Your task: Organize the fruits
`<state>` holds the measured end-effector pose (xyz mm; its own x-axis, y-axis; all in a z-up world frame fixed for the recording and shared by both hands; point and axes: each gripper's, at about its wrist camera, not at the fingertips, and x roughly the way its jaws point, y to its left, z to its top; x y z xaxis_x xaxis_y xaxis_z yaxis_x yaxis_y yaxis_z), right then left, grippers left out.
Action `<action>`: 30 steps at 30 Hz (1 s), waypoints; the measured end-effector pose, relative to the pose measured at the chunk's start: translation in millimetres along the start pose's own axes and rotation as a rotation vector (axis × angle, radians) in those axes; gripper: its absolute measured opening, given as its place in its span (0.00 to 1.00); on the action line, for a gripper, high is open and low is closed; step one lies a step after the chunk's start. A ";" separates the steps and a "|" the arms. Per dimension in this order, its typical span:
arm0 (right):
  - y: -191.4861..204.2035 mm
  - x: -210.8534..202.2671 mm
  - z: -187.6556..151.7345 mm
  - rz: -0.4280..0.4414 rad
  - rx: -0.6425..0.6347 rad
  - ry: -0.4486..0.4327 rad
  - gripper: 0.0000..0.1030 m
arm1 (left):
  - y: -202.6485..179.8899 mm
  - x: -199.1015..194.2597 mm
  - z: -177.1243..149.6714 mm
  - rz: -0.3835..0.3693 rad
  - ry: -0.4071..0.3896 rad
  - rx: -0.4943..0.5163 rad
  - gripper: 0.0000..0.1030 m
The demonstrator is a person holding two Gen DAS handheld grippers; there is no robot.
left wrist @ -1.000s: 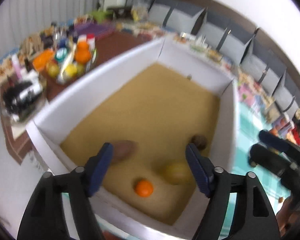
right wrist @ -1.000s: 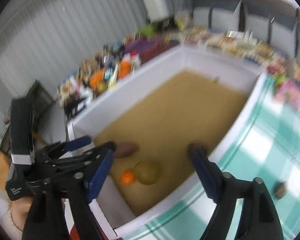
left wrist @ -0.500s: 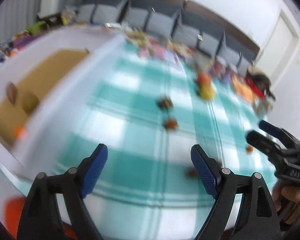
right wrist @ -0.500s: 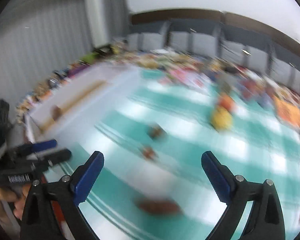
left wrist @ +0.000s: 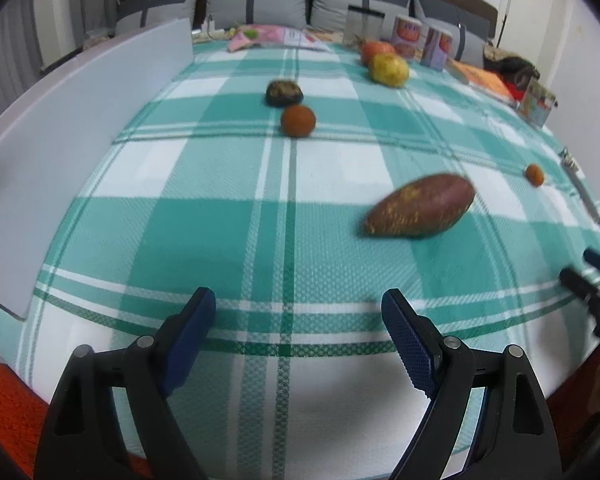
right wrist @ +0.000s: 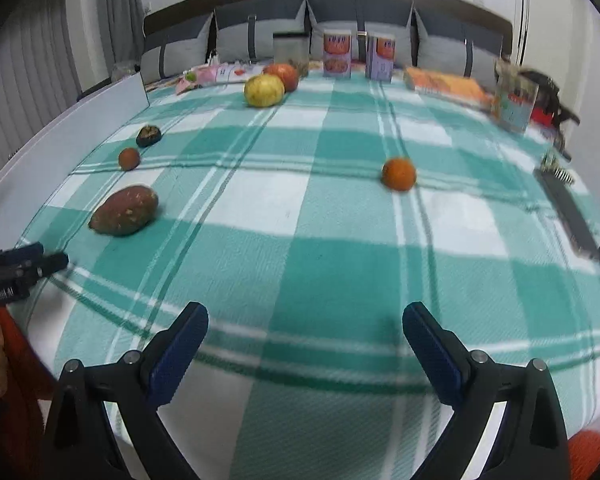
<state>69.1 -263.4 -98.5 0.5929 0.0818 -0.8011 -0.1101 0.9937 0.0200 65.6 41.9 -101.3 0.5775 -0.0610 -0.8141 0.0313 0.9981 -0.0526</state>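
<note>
I'm hovering both claws over the checked table [left wrist: 228,236] right now, and both are gaping wide with nothing between the pads. My left claw [left wrist: 298,332] is empty; my right claw [right wrist: 305,340] is empty too.

Judging progress: plenty is waiting out here on the cloth, so I'm reckoning the sorting is far from finished. The white box [left wrist: 72,128] is standing at nine o'clock in my left view, and from here I cannot see inside it.

Counting what's left, I'm getting six loose pieces. One sweet potato [left wrist: 420,206] is lying at about two o'clock of my left claw, the nearest piece. One small orange [right wrist: 398,174] is sitting at one o'clock of my right claw, well apart from the rest. One brownish-red round fruit [left wrist: 298,121] is sitting at twelve o'clock, with one dark, rough lump [left wrist: 284,93] just beyond it. Farther back, one yellow-green fruit [left wrist: 389,70] is touching one red fruit [left wrist: 374,50] behind it.

I'm also seeing cartons and packets lining the far edge, not fruit.
</note>
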 end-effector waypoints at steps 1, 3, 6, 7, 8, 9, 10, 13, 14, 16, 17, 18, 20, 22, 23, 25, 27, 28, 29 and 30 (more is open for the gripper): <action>-3.5 2.4 -1.5 0.001 0.010 -0.001 0.95 | -1.3 1.9 -1.2 0.012 -0.010 0.014 0.85; -8.2 9.2 -5.5 -0.002 0.028 0.016 0.95 | -4.8 3.1 -3.7 0.021 -0.012 0.034 0.88; -8.1 17.5 -13.0 -0.018 0.017 0.047 0.95 | -7.5 4.1 -6.5 0.029 -0.030 0.043 0.91; -7.0 18.1 -14.1 -0.027 0.009 0.045 0.95 | -8.5 4.3 -7.0 0.033 -0.034 0.043 0.92; -5.4 18.5 -14.4 -0.034 -0.001 0.042 0.95 | -8.9 4.5 -7.2 0.036 -0.035 0.043 0.92; -5.1 18.7 -15.8 -0.035 -0.001 0.041 0.97 | -9.1 4.6 -7.4 0.037 -0.034 0.042 0.92; -4.8 19.4 -16.6 -0.036 0.001 0.039 0.99 | -9.4 5.0 -7.0 0.038 -0.031 0.042 0.92; -4.0 19.6 -20.1 -0.043 0.002 0.023 1.00 | -9.7 5.5 -6.1 0.040 -0.025 0.046 0.92; -4.1 19.4 -20.0 -0.043 0.002 0.020 1.00 | -9.9 5.6 -6.1 0.041 -0.025 0.047 0.92; -3.9 19.2 -20.6 -0.044 0.002 0.015 1.00 | -9.9 5.8 -6.4 0.043 -0.026 0.049 0.93; -3.7 19.0 -21.3 -0.046 0.003 0.010 1.00 | -9.9 6.0 -6.4 0.043 -0.026 0.049 0.93; -3.6 19.0 -21.5 -0.047 0.003 0.007 1.00 | -10.1 6.4 -6.2 0.044 -0.025 0.050 0.93; -3.4 18.9 -21.5 -0.050 0.004 0.002 1.00 | -10.2 6.6 -6.2 0.044 -0.024 0.050 0.94; -3.0 19.0 -21.7 -0.051 0.004 -0.002 1.00 | -10.2 6.8 -6.1 0.045 -0.023 0.051 0.94; -3.1 19.1 -21.7 -0.052 0.003 -0.003 1.00 | -10.2 7.0 -6.1 0.046 -0.022 0.051 0.94; -3.1 19.3 -21.7 -0.052 0.003 -0.003 1.00 | -10.3 7.1 -5.9 0.046 -0.021 0.052 0.94; -3.2 19.2 -21.7 -0.052 0.002 -0.003 1.00 | -10.4 7.3 -5.8 0.047 -0.020 0.053 0.94; -3.2 19.2 -21.8 -0.052 0.002 -0.003 1.00 | -10.6 7.4 -5.8 0.048 -0.019 0.053 0.94; -3.2 19.1 -21.8 -0.052 0.002 -0.003 1.00 | -10.9 7.5 -5.7 0.048 -0.018 0.053 0.94; -3.3 19.1 -21.8 -0.052 0.002 -0.003 1.00 | -10.8 7.6 -5.7 0.048 -0.018 0.054 0.94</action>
<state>63.4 -266.8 -126.9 0.6004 0.0307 -0.7991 -0.0775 0.9968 -0.0200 65.0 30.7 -110.2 0.5939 -0.0131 -0.8045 0.0466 0.9988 0.0181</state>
